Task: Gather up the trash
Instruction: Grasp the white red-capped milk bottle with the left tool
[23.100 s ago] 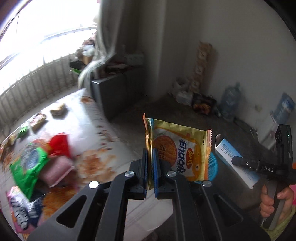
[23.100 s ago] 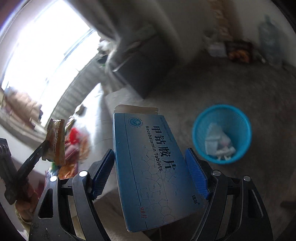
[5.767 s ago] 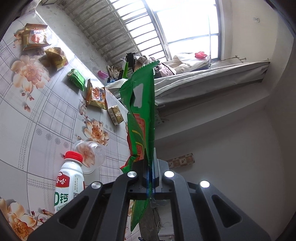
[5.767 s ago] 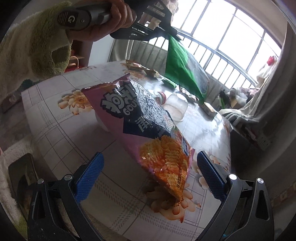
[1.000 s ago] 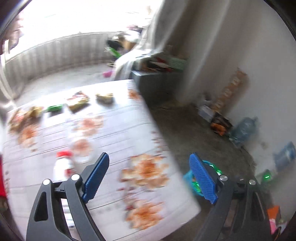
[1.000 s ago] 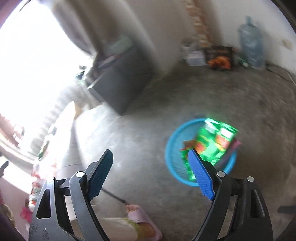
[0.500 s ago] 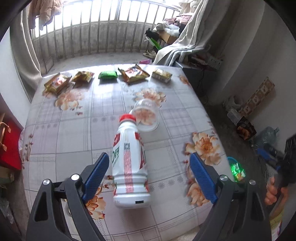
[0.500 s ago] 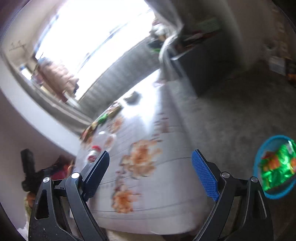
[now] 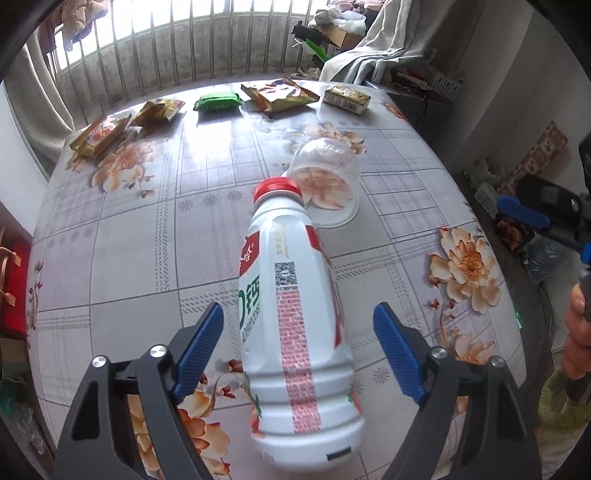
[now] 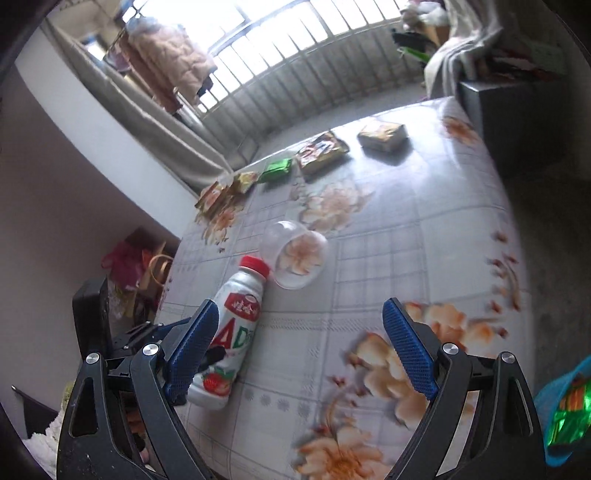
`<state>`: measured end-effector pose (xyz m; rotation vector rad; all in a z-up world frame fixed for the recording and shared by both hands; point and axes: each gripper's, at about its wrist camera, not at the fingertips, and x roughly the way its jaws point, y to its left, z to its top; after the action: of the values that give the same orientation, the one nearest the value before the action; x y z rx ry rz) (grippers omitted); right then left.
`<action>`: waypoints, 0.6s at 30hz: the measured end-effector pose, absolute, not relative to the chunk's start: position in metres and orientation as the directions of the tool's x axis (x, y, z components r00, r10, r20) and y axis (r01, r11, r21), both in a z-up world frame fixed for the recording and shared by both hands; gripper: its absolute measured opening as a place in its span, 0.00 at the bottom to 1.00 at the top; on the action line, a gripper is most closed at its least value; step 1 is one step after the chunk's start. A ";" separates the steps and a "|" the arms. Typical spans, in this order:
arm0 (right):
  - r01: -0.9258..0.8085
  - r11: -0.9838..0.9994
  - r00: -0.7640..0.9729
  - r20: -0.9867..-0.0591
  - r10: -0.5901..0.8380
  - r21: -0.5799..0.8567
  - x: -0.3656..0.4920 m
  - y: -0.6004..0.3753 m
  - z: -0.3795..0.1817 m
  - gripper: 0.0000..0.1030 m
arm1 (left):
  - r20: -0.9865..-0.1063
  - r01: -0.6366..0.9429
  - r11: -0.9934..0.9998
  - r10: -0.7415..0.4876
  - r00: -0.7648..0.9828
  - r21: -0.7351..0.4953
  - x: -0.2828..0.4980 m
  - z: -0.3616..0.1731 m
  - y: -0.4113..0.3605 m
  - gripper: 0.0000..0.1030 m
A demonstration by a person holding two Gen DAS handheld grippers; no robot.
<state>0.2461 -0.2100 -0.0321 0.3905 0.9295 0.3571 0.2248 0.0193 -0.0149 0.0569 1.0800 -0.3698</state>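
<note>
Bottle (image 9: 295, 332) nearer left gripper (image 9: 299, 354) | bin (image 10: 561, 410): right view only

Lighting I see: daylight from far window (image 10: 280, 40), blown out; glare on tablecloth (image 9: 229, 129); right view motion-blurred; fisheye-bent edges.

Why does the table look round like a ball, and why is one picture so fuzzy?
Left wrist view: the fisheye lens bulges the table and window bars. Right wrist view: the flowers smear and the window glares white.
</note>
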 end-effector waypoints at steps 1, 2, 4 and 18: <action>-0.140 0.875 0.538 -0.706 0.460 0.464 0.254 -0.204 -0.032 0.84 | -0.871 0.319 0.937 -0.273 0.408 -0.144 0.227 -0.018 0.021 0.72; -0.150 0.880 0.529 -0.715 0.457 0.452 0.262 -0.198 -0.033 0.84 | -0.874 0.316 0.937 -0.277 0.400 -0.152 0.229 -0.020 0.022 0.68; -0.165 0.887 0.515 -0.730 0.450 0.431 0.276 -0.186 -0.034 0.84 | -0.879 0.309 0.936 -0.286 0.380 -0.171 0.233 -0.025 0.024 0.63; -0.263 0.930 0.453 -0.818 0.355 0.258 0.331 -0.123 -0.063 0.84 | -0.853 0.223 0.945 -0.314 0.416 -0.239 0.247 -0.029 0.069 0.60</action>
<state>0.3306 -0.1226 -0.0625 0.0988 1.0331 0.3824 0.2465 0.0686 -0.0288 -0.0935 1.0910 -0.3374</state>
